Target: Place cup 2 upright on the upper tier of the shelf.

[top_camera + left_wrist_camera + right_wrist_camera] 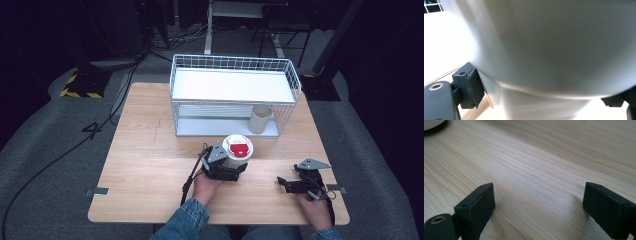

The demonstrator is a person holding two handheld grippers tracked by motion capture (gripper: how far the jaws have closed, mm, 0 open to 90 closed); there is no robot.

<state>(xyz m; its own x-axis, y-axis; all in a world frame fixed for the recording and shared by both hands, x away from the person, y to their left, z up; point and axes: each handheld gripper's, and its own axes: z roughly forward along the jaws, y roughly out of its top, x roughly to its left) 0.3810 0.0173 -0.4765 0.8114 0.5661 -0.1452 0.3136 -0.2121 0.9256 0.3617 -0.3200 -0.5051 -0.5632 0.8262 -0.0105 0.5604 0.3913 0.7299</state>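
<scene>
Right gripper (pixel 284 183) rests near right on desk (pixel 150 165), jaws wide, empty. Left gripper (pixel 239 170) clamps white cup w/ red lid (pixel 238 151) at desk centre. Step: cup grasped; next probably lift toward wire rack (pixel 232 95) beyond.

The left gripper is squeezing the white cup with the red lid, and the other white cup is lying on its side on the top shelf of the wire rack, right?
Not quite. The left gripper does clamp the white cup with the red lid, but the high view shows the other white cup standing upright on the bottom shelf of the wire rack, not lying on the top one.
</scene>
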